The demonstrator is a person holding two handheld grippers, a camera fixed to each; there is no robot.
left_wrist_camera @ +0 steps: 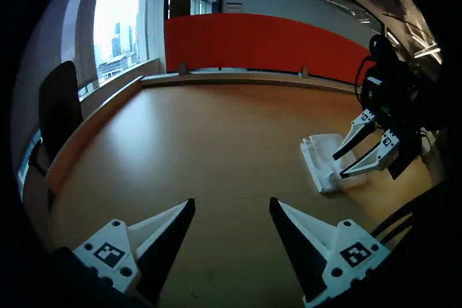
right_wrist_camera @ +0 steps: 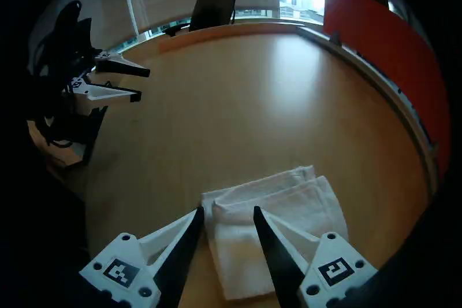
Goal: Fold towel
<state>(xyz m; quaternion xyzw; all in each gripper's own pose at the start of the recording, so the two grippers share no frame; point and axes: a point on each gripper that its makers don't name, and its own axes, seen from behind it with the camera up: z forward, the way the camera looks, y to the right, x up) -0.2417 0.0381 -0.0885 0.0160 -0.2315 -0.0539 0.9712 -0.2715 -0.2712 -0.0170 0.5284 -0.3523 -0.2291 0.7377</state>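
Observation:
A white towel (right_wrist_camera: pixel 277 215) lies folded into a thick rectangle on the wooden table (right_wrist_camera: pixel 242 106). My right gripper (right_wrist_camera: pixel 228 211) hangs open just over the towel's near left corner, one fingertip on either side of that corner, with nothing pinched. From the left gripper view the same towel (left_wrist_camera: pixel 323 158) lies at the right, with the right gripper (left_wrist_camera: pixel 339 166) open above its near end. My left gripper (left_wrist_camera: pixel 232 203) is open over bare table, well away from the towel. It also appears far off in the right gripper view as the left gripper (right_wrist_camera: pixel 141 85), open.
A red partition (left_wrist_camera: pixel 265 45) runs along the far table edge. A black office chair (left_wrist_camera: pixel 58 108) stands at the table's left side under the window; the chair (right_wrist_camera: pixel 212 6) also shows beyond the far edge. Cables hang beside the left gripper (right_wrist_camera: pixel 58 129).

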